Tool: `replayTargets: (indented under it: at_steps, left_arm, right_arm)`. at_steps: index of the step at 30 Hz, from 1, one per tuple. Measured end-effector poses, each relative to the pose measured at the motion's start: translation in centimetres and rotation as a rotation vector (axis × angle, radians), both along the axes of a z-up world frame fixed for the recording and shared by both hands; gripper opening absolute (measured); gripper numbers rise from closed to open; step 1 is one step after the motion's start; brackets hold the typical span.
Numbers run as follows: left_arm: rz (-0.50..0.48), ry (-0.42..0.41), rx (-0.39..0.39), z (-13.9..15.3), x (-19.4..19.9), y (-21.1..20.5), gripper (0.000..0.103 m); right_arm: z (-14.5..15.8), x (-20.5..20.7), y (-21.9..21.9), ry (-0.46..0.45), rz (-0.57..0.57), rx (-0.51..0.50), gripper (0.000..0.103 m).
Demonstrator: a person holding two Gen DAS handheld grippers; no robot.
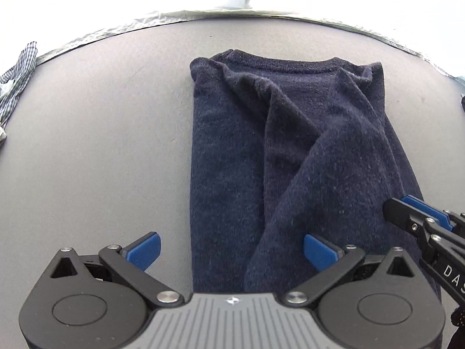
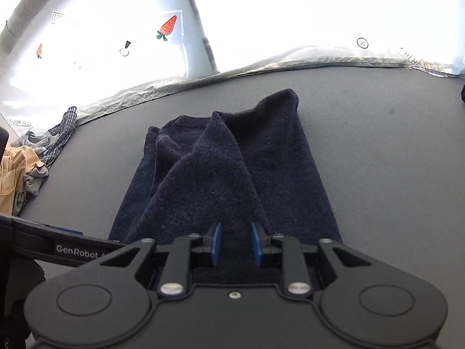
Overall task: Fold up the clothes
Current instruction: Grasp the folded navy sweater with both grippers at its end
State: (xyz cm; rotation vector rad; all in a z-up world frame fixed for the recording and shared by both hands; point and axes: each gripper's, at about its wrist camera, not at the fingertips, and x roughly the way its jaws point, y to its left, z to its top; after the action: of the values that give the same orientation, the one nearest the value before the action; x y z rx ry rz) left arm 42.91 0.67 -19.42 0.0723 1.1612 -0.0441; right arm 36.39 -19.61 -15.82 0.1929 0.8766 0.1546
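The left tongs (image 1: 231,251) stood spread over the sweater's (image 1: 290,151) near hem; the right tongs (image 2: 234,244), narrowly parted, held nothing visible. Best pinch both hem corners evenly.

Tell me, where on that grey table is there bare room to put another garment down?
The grey table lies bare between the navy sweater and the heap of clothes at its left edge. Another bare stretch runs right of the sweater to the far crinkled edge. It is crowded at the sweater's near end, where the left gripper and right gripper work.
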Motion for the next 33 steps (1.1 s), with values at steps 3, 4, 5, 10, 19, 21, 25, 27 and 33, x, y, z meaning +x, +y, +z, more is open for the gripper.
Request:
replayTargets:
  at_steps: [3,4,5,10,19,21,25,27,33]
  left_arm:
    - [0.017,-0.008,0.028,-0.4,3.3,-0.3,0.103]
    - [0.023,-0.006,0.033,-0.6,4.3,-0.4,0.103]
    - [0.027,-0.002,0.039,-0.9,5.3,-0.5,0.103]
    - [0.058,0.026,-0.024,-2.1,8.7,-0.2,0.103]
    - [0.088,-0.004,-0.115,-1.4,6.6,1.9,0.103]
    - [0.072,-0.038,-0.100,-0.7,5.1,1.8,0.103]
    - [0.032,-0.089,-0.067,0.3,1.6,1.9,0.103]
    - [0.035,-0.095,-0.070,0.3,-0.7,2.2,0.103]
    - [0.053,-0.078,-0.107,-0.1,-7.8,3.5,0.103]
  right_arm:
    - [-1.2,3.5,0.5,0.007,0.017,-0.007,0.025]
    - [-1.7,4.8,0.7,0.015,0.014,-0.018,0.026]
    - [-2.1,5.7,0.7,0.022,0.011,-0.019,0.026]
    - [-3.4,8.2,0.6,0.028,-0.009,0.018,0.028]
    - [-2.9,7.4,1.5,0.013,0.056,-0.113,0.052]
    - [-2.2,6.4,1.3,0.003,0.046,-0.167,0.071]
    - [-1.2,3.0,-0.4,0.000,0.016,-0.215,0.089]
    - [-0.9,1.0,-1.7,0.018,-0.017,-0.189,0.089]
    - [-1.7,-7.3,-5.7,0.085,-0.069,-0.112,0.090]
